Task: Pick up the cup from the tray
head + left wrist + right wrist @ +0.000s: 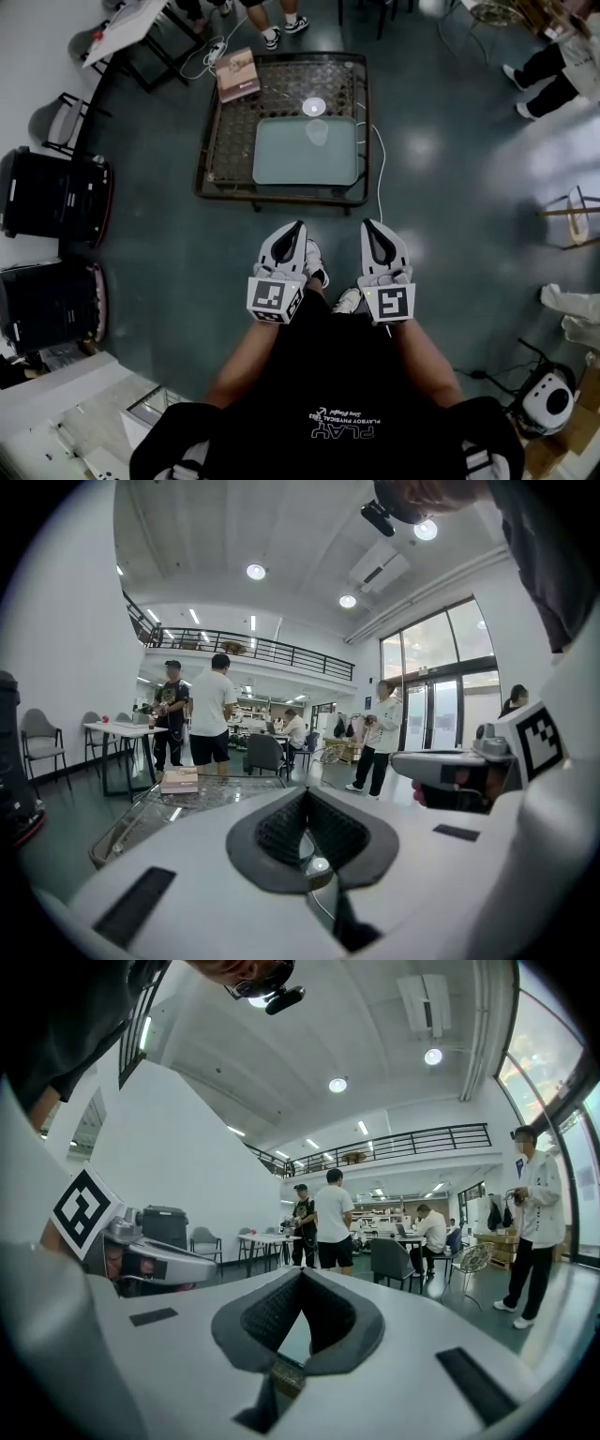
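Dark glossy floor (450,187), white walls (187,1147), ceiling lights (337,1085)

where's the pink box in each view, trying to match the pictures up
Head view: the pink box lies on the far left corner of the low table, up and left of centre.
Left gripper view: left of centre, on the table's far end, just below the person in the white shirt.
Right gripper view: not in it.
Shared landmark: the person in the white shirt, near the centre of the right gripper view too.
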A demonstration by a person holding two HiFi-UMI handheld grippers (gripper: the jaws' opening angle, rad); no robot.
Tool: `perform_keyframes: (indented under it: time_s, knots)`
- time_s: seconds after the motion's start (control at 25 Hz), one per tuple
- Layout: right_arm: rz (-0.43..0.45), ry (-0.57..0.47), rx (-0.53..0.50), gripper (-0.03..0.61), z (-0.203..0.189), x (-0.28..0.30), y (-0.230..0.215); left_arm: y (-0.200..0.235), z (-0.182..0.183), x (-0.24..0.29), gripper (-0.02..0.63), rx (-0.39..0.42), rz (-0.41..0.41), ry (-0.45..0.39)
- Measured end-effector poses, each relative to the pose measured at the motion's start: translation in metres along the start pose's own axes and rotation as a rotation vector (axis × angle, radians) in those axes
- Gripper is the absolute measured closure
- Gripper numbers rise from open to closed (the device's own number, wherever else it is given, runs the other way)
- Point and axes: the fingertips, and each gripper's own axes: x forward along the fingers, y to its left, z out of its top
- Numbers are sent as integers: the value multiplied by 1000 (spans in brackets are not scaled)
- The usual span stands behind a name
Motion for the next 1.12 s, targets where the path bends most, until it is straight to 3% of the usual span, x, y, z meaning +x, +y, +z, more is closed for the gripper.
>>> perform_keyframes:
  time_s: [0.52, 0.84, 1.12]
  knots:
    - [-54, 117, -11, 583, -13, 107, -31, 83, 1, 95, 606, -83, -77, 38]
    - [-96, 196, 13, 583, -36, 142, -47, 105, -26, 135, 606, -35, -91, 108]
    - [-48, 226, 53, 583, -66, 178, -63, 117, -54, 184, 604, -12, -48, 165]
